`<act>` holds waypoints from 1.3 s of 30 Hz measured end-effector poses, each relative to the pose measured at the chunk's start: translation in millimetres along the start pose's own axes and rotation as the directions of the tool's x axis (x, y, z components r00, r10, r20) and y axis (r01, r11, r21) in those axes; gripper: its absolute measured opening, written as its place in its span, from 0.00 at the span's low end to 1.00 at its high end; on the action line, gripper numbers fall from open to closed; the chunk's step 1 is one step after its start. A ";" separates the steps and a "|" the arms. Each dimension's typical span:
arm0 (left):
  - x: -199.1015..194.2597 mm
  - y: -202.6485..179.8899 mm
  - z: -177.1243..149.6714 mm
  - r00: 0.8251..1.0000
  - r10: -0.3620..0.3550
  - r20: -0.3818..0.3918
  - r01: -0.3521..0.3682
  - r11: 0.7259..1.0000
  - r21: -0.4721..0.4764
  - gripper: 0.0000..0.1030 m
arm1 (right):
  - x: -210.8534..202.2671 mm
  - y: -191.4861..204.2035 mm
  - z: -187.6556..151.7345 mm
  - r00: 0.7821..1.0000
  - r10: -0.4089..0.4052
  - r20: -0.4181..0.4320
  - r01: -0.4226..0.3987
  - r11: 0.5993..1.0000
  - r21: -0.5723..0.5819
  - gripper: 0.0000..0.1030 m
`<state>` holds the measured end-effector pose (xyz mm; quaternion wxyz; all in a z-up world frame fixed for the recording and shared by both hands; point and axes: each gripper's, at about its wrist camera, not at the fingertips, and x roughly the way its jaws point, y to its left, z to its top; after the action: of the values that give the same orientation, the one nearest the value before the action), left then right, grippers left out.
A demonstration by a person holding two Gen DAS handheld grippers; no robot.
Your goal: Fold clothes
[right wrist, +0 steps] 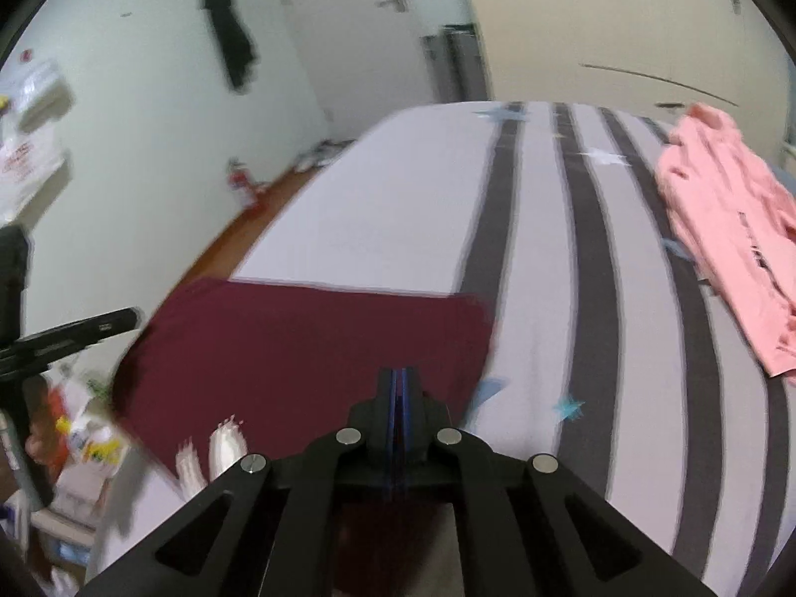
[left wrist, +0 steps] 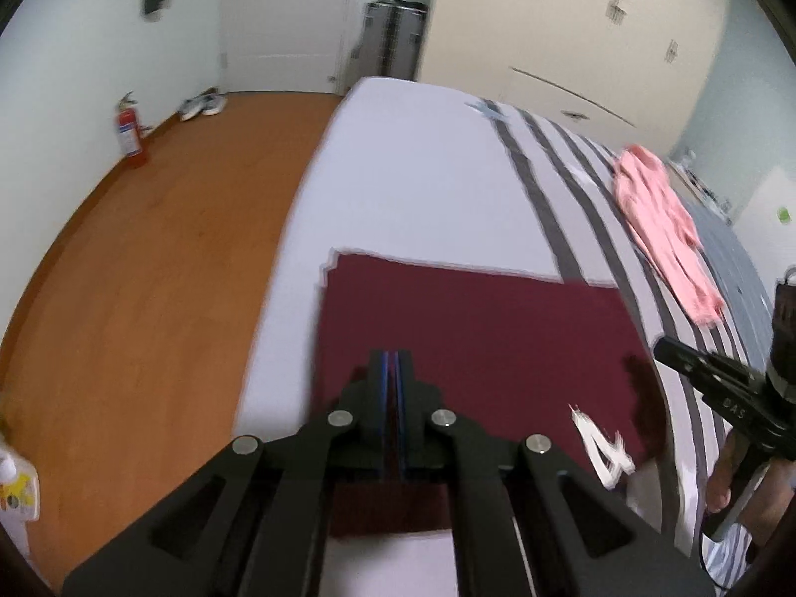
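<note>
Both black two-finger grippers — left gripper (left wrist: 391,365) and right gripper (right wrist: 399,383) — are clenched, seemingly pinching the near hem of the flat maroon cloth shirt (left wrist: 472,328); it stretches away across the striped bed sheet (right wrist: 587,268), long axis left-to-right, with a crumpled pink garment (right wrist: 721,229) beyond.

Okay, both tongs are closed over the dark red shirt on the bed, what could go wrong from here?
1. The folded maroon shirt may have only its top layer caught in the left tongs and right tongs, so lifting could undo the fold.
2. It lies near the striped bed sheet's edge and could slide floorward.
</note>
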<state>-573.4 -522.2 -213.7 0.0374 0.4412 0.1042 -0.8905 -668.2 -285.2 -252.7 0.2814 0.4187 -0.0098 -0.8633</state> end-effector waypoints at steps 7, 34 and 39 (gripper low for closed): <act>25.9 12.5 -25.6 0.998 -0.016 -0.053 0.014 1.000 -0.025 0.02 | 19.7 9.2 -33.9 0.997 0.022 -0.079 -0.021 1.000 0.015 0.00; -113.3 -22.1 -69.0 0.995 0.071 0.073 -0.063 0.992 -0.110 0.09 | -110.0 -2.9 -58.7 0.998 -0.046 0.038 0.047 0.998 -0.038 0.02; -169.3 -66.2 -118.1 0.989 0.091 0.119 -0.075 0.989 -0.128 0.32 | -171.4 15.4 -90.6 0.999 -0.017 0.044 0.019 0.998 -0.057 0.09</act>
<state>-389.1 -436.1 -138.7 0.1081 0.3856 0.1381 -0.9058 -510.7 -193.6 -184.6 0.2852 0.3919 0.0127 -0.8746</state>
